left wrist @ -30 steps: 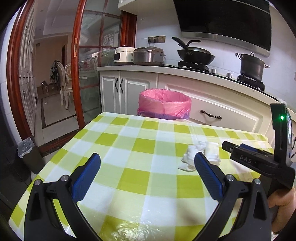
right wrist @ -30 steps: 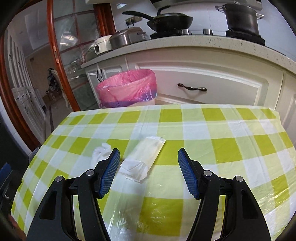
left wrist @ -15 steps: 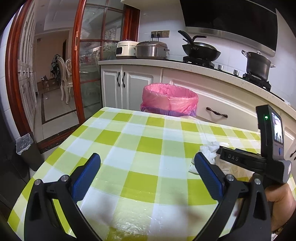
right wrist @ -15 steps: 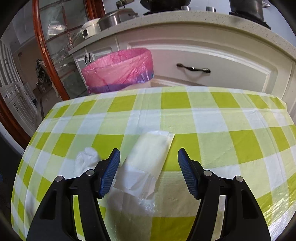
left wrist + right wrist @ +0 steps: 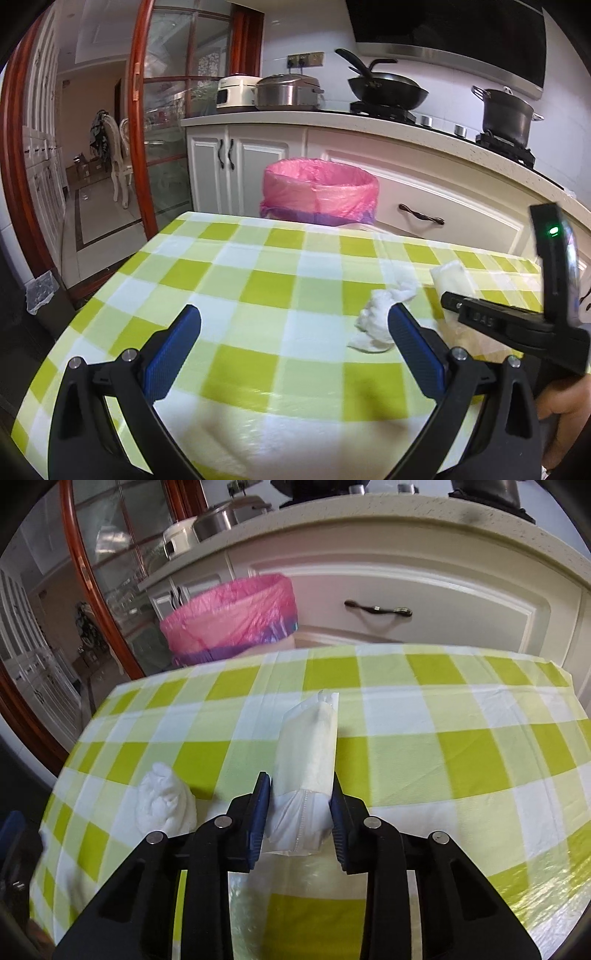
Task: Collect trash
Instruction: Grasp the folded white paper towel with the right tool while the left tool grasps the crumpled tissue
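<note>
**Right tool bites the wrapper, bin run comes next**

We're on the pick-up step. Our right tool (image 5: pixel 300 805) has its jaws pinched onto the near end of the wrapper (image 5: pixel 308 753), a long pale packet lying on the checked bench (image 5: pixel 461 738) and pointing away toward 12 o'clock. The pads press the crumpled white end from both sides, so we call this a grip, though the far length of the packet looks to rest on the cloth.

Our left tool (image 5: pixel 295 354) hangs wide open with nothing between its jaws. The tissue wad (image 5: pixel 380 317) sits just beside its right pad, at about 1 o'clock in the left view; from the right tool it lies at 10 o'clock, near the wrapper but apart from it.

The bin (image 5: pixel 232 616), lined in pink, stands beyond the far edge of the bench at 11 o'clock.

Next, as we judge it: lift the wrapper clear, carry it over the far edge, and let go above the bin mouth. The wrapper is floppy, so its loose end may droop or drag. Then the tissue wad is the left tool's job.
</note>
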{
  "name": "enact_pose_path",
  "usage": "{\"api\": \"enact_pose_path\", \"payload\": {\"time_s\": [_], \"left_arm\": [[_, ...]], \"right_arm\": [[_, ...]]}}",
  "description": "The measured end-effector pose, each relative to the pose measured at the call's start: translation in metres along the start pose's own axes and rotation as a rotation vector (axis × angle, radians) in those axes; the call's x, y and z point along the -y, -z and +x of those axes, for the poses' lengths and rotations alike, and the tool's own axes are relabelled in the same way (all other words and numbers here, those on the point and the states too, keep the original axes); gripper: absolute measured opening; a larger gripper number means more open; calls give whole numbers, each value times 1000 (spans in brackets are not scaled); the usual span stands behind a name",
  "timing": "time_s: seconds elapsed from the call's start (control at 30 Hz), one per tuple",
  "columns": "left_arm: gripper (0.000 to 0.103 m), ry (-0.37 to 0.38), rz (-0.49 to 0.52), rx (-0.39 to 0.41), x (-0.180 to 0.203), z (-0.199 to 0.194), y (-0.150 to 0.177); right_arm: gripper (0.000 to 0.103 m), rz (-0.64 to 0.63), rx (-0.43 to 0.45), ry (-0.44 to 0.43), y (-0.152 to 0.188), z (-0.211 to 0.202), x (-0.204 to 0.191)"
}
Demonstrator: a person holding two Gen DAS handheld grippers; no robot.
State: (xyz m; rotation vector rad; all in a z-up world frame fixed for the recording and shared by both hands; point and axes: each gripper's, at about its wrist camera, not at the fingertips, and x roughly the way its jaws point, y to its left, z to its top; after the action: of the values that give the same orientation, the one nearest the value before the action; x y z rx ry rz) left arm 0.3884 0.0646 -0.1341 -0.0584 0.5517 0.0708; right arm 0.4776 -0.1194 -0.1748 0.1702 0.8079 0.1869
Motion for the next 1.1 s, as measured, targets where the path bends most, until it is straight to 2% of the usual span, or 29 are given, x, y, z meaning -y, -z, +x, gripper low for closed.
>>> {"api": "enact_pose_path", "payload": {"time_s": [0.23, 0.37, 0.6, 0.8, 0.87, 0.9, 0.93, 1.1], "left_arm": [[98, 30, 25, -39, 35, 23, -6], [97, 23, 45, -77, 49, 44, -8], [90, 28, 66, -154, 65, 73, -6], [70, 47, 106, -222, 81, 91, -2], [58, 53, 117, -230, 84, 93, -1], [39, 65, 123, -240, 85, 95, 0], [31, 73, 126, -252, 86, 96, 0], [28, 87, 113, -207, 82, 81, 1]], "right_arm": [[29, 1, 62, -50, -7, -35, 25], [29, 26, 90, -72, -7, -50, 46], [29, 55, 97, -105, -1, -57, 67], [29, 56, 96, -125, 3, -58, 70], [29, 58, 95, -128, 4, -58, 70], [29, 59, 95, -129, 4, -58, 71], [29, 61, 95, -130, 5, -58, 71], [29, 49, 103, -129, 6, -61, 69]]}}
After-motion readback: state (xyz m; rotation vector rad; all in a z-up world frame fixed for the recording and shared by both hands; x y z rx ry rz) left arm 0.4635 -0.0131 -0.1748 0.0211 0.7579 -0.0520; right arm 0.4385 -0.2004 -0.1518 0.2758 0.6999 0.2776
